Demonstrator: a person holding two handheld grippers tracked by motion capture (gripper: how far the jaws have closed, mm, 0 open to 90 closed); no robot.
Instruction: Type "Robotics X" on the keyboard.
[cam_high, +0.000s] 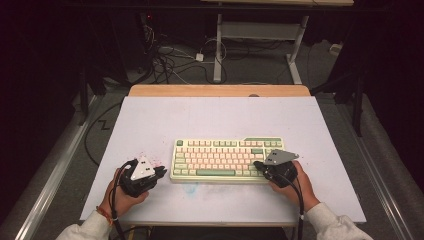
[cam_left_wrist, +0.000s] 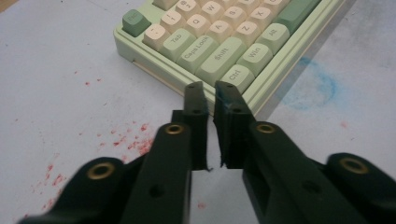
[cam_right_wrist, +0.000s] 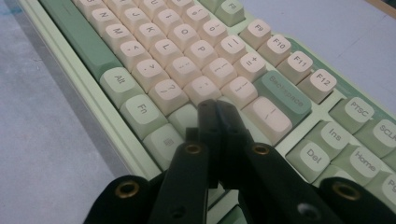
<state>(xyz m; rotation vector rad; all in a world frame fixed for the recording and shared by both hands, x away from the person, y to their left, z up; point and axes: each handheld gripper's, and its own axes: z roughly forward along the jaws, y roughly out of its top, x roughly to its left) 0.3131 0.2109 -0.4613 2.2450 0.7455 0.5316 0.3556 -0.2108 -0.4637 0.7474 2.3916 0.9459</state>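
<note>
Left gripper (cam_high: 159, 172) sat low near the tabletop's front-left, jaws nearly together, apparently empty. Right gripper (cam_high: 258, 164) front-right, jaws fully closed. Both forearms entered from the front edge.

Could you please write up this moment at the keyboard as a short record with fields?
surface: pale grey-blue mat on a wooden table, with red specks and a blue smudge
main object: pale green and cream mechanical keyboard, flat, near the front edge
left gripper: jaws nearly together, nothing between them, tips beside the keyboard's Ctrl corner
right gripper: jaws shut, nothing held, tips over the keys on the keyboard's right side
contact: cannot tell whether either gripper touches the keyboard
</note>
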